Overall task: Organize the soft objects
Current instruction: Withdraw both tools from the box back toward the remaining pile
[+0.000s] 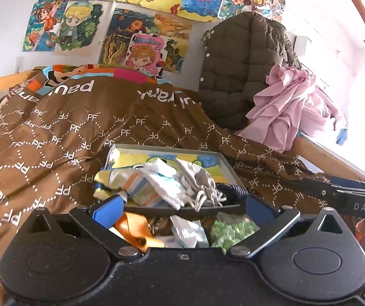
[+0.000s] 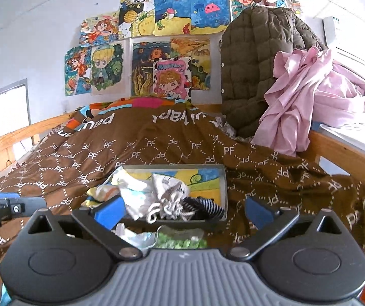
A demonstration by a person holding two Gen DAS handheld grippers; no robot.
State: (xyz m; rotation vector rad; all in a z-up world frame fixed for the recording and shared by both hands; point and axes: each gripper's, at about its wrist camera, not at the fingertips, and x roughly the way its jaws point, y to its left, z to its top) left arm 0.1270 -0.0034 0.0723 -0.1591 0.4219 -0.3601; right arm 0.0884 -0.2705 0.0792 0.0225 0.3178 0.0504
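Note:
A shallow grey box (image 1: 227, 164) (image 2: 223, 186) with a colourful drawing inside lies on the brown PF-patterned bed cover. It holds several soft items: striped white socks (image 1: 154, 181) (image 2: 131, 191), a grey drawstring pouch (image 1: 200, 178) (image 2: 169, 191) and a dark striped sock (image 2: 205, 207). In front of the box lie an orange ribbon (image 1: 134, 229), a white packet (image 1: 187, 232) and a bag of green bits (image 1: 233, 229) (image 2: 179, 242). My left gripper (image 1: 183, 207) is open just in front of the box. My right gripper (image 2: 182, 214) is open at the box's near right part.
A quilted olive jacket (image 1: 243, 68) (image 2: 253, 71) and a pink cloth (image 1: 286, 109) (image 2: 307, 94) are piled at the bed's far right. A wooden bed rail (image 2: 348, 155) runs along the right side. Drawings cover the wall (image 2: 42, 38). The right gripper's arm (image 1: 342, 193) shows in the left view.

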